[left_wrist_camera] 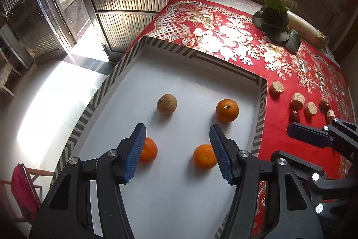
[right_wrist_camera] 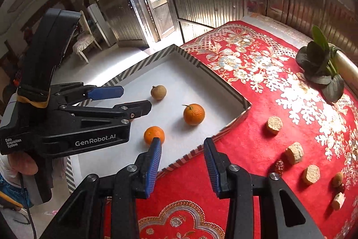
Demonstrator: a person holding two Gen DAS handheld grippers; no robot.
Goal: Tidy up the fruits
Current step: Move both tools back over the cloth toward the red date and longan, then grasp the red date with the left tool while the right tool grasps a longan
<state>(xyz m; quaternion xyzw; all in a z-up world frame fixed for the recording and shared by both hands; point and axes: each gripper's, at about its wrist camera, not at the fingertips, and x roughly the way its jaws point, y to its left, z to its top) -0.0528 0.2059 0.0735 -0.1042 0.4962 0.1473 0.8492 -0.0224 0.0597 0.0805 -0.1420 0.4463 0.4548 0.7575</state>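
Oranges [left_wrist_camera: 227, 110] lie in the box [left_wrist_camera: 125, 73]; both hand-held grippers empty.

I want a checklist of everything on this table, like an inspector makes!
Surface: red flowered tablecloth, partly covered by the tray.
Job's things: white tray with striped rim holds three oranges and one brown round fruit.
Clutter: cork-like pieces, small dark red and brown bits, leafy plant.
Grippers: left gripper open above the tray; right gripper open, empty, fingers over the tray's edge.
Cables: one dark cable hanging below the left gripper.
Surroundings: wooden doors, bright doorway, chairs.
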